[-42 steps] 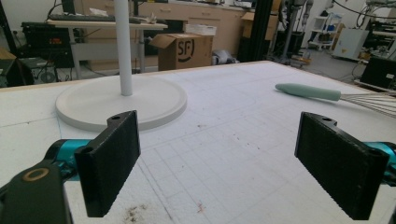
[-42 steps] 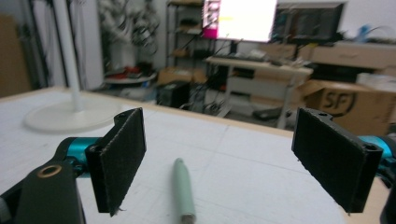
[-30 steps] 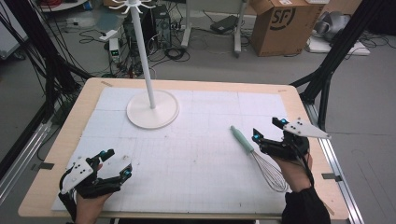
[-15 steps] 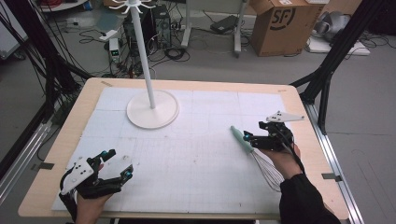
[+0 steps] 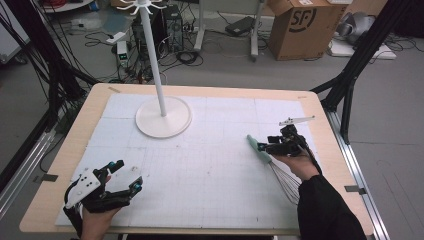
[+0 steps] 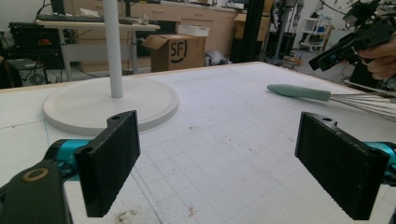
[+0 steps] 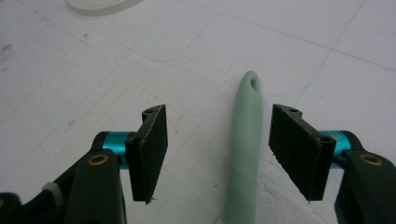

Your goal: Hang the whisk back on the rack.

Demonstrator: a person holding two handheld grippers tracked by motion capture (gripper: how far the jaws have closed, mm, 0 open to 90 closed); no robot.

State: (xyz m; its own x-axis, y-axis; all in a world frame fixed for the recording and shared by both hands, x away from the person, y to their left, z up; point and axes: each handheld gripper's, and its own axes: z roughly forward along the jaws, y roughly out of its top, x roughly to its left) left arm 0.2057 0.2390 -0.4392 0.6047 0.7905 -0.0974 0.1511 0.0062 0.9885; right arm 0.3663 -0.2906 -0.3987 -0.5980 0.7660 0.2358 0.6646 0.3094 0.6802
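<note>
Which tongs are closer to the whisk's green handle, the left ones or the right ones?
The right. The right tongs straddle the green handle, pads closing but not yet touching it. The left tongs rest at the table's opposite near corner, far from the whisk.

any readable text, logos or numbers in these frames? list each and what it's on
"SF": black logo on the side of the cardboard box on the floor beyond the table, in the high view; it reads the same on that box in the left gripper view.
Nothing else reads: the small device with green lights on the floor is too small and blurred, and the whisk, the white stand and the table mat carry no lettering.
</note>
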